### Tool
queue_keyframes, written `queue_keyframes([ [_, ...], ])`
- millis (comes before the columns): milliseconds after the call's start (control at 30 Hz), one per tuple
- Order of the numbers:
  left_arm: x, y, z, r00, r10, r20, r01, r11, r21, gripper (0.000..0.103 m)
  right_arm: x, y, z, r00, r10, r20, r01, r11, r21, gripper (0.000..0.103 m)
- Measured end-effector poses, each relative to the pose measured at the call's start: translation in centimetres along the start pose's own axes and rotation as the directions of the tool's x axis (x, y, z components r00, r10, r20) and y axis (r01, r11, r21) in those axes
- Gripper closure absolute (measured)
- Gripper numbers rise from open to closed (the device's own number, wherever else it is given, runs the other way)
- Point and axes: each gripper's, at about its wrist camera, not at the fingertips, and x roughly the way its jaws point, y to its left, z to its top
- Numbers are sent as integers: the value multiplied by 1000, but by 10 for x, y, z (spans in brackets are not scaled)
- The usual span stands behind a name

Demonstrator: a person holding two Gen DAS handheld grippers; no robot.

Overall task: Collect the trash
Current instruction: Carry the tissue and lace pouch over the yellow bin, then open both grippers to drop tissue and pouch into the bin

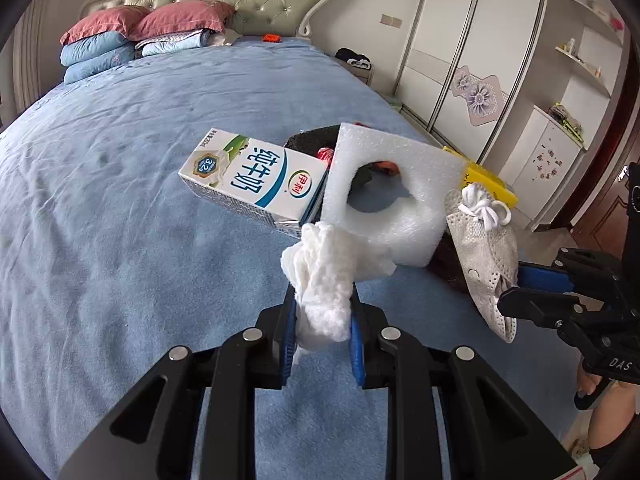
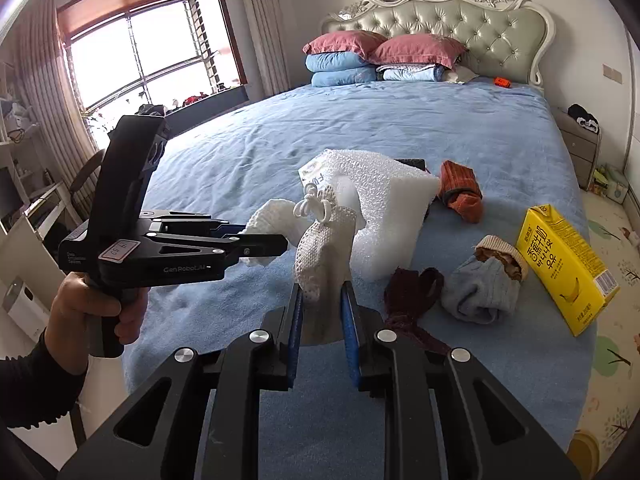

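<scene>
- Trash lies gathered near the foot of a blue bedspread [image 2: 400,128]; a white milk carton [image 1: 256,178] with blue lettering lies on its side, just beside a white foam block [image 1: 390,196] with a round hole through it; the foam leans against the carton's end
- The left gripper [image 1: 320,316] pinches a crumpled white tissue [image 1: 324,280] between its blue pads; the tissue bulges out above the fingertips and hangs clear of the bedspread, just in front of the foam block
- The right gripper [image 2: 322,312] is closed on a pale mesh sock [image 2: 326,256] with a white looped lace at its top; the sock stands up from the narrow gap between the fingers
- In the left wrist view the same sock hangs from the right gripper at the right edge, close beside the foam
- A yellow drink carton [image 2: 564,268] with a banana picture lies on the bedspread to the right, near the bed's edge; a grey-blue rolled sock [image 2: 484,288] lies just beside it; a dark maroon sock [image 2: 412,292] lies between that roll and the right gripper
- An orange sock [image 2: 460,190] lies behind the foam block, apart from the yellow carton
- Pink pillows [image 2: 380,46] sit on folded blue bedding at the tufted headboard [image 2: 468,20], well apart from the trash
- A person's hand [image 2: 92,308] in a dark sleeve grips the left tool's handle
</scene>
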Motion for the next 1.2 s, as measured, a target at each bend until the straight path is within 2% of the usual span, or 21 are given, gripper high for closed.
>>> queue_keyframes([
  [133, -23, -26, -1, 999, -13, 30, 13, 999, 30, 80, -23, -4, -5, 999, 6, 37, -6, 1000, 14, 84],
  [267, -32, -62, -2, 998, -65, 26, 63, 995, 76, 80, -52, -14, -15, 997, -26, 74, 25, 999, 24, 84],
  [433, -24, -117, -3, 993, -117, -2, 116, 983, 144, 80, -93, -38, -37, 990, -85, 109, 78, 995, 68, 84],
  [600, -3, -178, -3, 982, -185, -43, 190, 960, 205, 79, -140, -73, -67, 976, -178, 126, 162, 978, 130, 84],
  [833, 43, -264, -8, 949, -280, -144, 308, 917, 252, 79, -200, -129, -118, 941, -319, 113, 284, 926, 247, 84],
  [1033, 86, -333, -16, 916, -322, -239, 384, 877, 289, 78, -232, -172, -165, 911, -409, 62, 366, 867, 339, 84],
  [1200, 121, -380, -21, 888, -330, -319, 426, 852, 303, 78, -246, -202, -199, 891, -453, 5, 414, 818, 400, 84],
])
